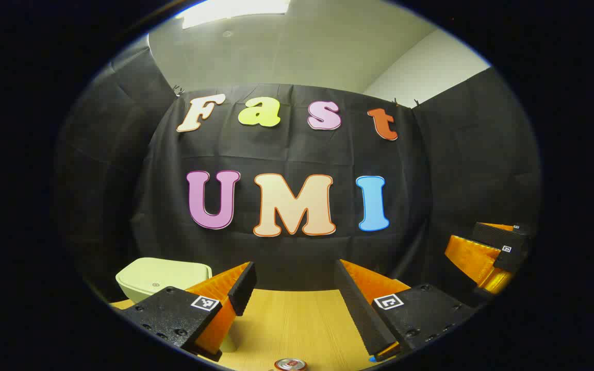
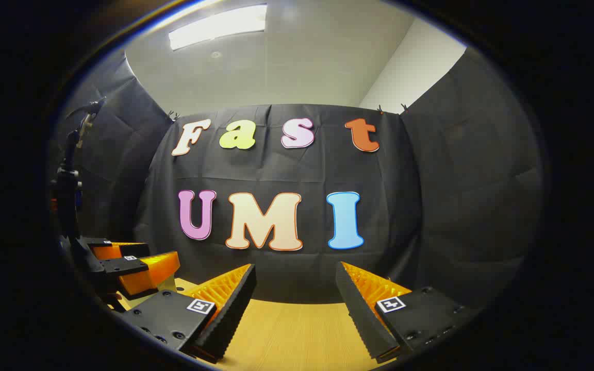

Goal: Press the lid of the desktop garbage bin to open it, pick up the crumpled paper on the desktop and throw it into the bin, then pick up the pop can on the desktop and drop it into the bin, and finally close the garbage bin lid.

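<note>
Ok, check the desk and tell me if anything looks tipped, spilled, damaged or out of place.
Nothing stands out. The garbage bin sits upright on the wooden desktop with its lid down. The pop can stands upright near the bottom edge, top facing up. No spill shows on the wood. Both the left gripper and right gripper hover open, holding nothing.

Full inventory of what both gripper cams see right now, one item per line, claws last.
garbage bin: 1, pale green-cream, lid closed, far left on the table in the left gripper view, behind the left claw's left finger.
pop can: 1, silver top with red rim, at the bottom edge of the left gripper view, on the table in front of the left claw.
table: 1, light wood.
ceiling light: 1, white, lit.
stand: 1, dark, at the left edge of the right gripper view.
left claw: 1, open, holding nothing.
right claw: 1, open, holding nothing.
</note>
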`<state>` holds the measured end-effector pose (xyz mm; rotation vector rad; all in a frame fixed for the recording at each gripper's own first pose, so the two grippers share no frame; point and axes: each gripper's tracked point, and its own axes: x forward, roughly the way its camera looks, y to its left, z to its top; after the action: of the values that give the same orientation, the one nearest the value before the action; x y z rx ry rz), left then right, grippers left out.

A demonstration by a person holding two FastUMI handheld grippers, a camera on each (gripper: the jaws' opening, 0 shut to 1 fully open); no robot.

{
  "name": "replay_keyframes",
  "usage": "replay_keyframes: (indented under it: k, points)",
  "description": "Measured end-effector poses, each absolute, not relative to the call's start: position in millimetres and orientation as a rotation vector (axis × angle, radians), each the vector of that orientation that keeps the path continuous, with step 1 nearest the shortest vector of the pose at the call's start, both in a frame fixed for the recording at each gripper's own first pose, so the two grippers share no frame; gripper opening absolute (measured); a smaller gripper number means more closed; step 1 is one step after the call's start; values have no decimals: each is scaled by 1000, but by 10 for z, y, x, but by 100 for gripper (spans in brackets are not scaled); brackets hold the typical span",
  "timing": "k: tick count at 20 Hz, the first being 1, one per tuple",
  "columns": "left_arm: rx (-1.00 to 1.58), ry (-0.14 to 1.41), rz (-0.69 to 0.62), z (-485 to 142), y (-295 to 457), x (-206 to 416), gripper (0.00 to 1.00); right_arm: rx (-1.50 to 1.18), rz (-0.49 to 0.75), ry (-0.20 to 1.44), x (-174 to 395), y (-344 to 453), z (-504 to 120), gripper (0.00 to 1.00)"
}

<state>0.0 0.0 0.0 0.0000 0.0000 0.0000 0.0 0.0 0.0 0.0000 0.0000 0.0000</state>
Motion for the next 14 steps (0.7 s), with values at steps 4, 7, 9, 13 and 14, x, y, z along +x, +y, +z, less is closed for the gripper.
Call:
replay_keyframes:
  k: [4,7,9,13,14]
  points:
    - [7,5,12,-13,38,6,93,13,4,9,20,-2,-68,98]
    - [3,12,25,-24,91,-8,93,21,8,27,29,-5,-140,98]
    - [3,17,34,-37,127,-10,93,26,9,36,36,1,-173,98]
    - [10,15,47,-24,179,-20,93,24,17,42,24,13,-207,98]
    - [11,14,49,-26,188,-22,93,23,20,46,20,25,-219,98]
